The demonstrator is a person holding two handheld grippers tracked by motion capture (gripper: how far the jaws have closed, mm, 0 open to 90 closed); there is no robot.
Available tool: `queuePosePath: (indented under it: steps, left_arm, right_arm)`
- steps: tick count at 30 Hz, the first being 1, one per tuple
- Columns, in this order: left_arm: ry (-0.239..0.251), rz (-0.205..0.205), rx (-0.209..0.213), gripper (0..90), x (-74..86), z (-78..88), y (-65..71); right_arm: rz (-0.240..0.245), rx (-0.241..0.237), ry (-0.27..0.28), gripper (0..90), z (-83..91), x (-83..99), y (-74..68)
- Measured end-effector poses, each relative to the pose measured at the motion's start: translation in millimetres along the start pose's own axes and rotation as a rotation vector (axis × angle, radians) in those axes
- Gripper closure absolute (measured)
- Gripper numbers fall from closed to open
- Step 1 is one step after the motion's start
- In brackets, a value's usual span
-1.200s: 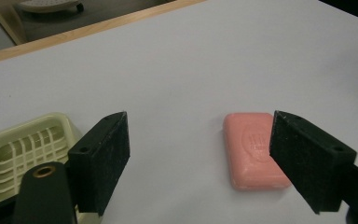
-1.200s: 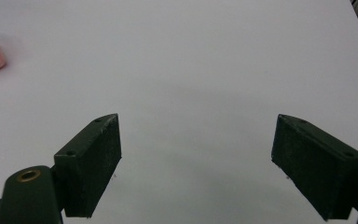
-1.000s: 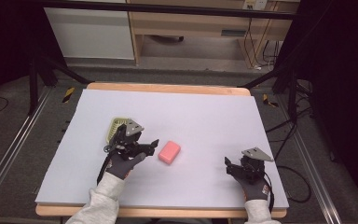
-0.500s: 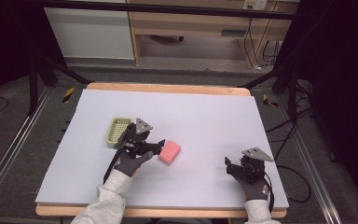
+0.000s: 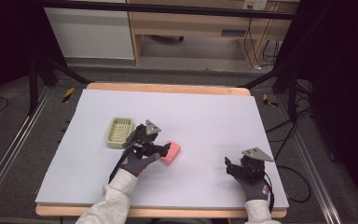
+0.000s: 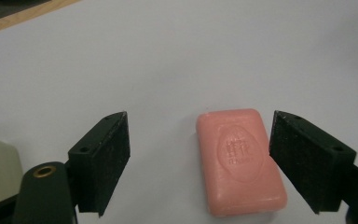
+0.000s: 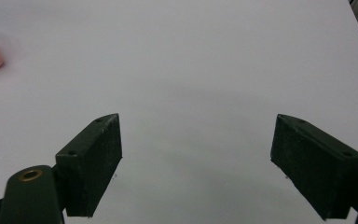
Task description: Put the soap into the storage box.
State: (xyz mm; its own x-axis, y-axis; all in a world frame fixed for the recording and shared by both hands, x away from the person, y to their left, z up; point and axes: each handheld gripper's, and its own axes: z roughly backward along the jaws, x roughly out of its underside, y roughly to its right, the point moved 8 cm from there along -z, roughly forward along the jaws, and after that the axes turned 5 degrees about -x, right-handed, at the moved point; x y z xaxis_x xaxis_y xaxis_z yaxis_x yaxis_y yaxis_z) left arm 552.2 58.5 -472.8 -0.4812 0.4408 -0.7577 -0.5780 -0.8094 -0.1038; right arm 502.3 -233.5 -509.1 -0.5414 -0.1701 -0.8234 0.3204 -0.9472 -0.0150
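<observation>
Right gripper (image 5: 229, 166): near table edge, jaws spread wide over bare white tabletop (image 5: 214, 116), holding nothing. Left gripper (image 6: 198, 161): jaws wide apart, straddling a pink rectangular soap bar (image 6: 240, 161) lying flat mid-table, pads clear of it. Pale green slotted plastic tray (image 5: 120, 132): just beyond, beside the left gripper.

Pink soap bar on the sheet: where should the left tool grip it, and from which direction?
Probably across the two long sides of the pink soap bar, coming down from above. It lies flat on the white sheet, embossed face up, so only the side edges are free. The left tool is open, with the bar nearer one pad than the middle; centre it first. The rounded edges may slip, so grip mid-length.
</observation>
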Motion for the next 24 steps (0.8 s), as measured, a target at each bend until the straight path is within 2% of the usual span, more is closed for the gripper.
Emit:
queuePosePath:
  steps: [13, 24]
  left_arm:
    - [-0.06, -0.048, 0.028, 18.1, 5.4, -12.0, 15.5]
    - [-0.115, -0.051, 0.039, 17.8, 11.5, -23.7, 21.1]
  right_arm:
    - [0.005, -0.004, -0.003, 16.5, -0.2, 0.3, -1.7]
    - [0.006, -0.011, -0.01, 16.5, -1.0, 1.0, -2.6]
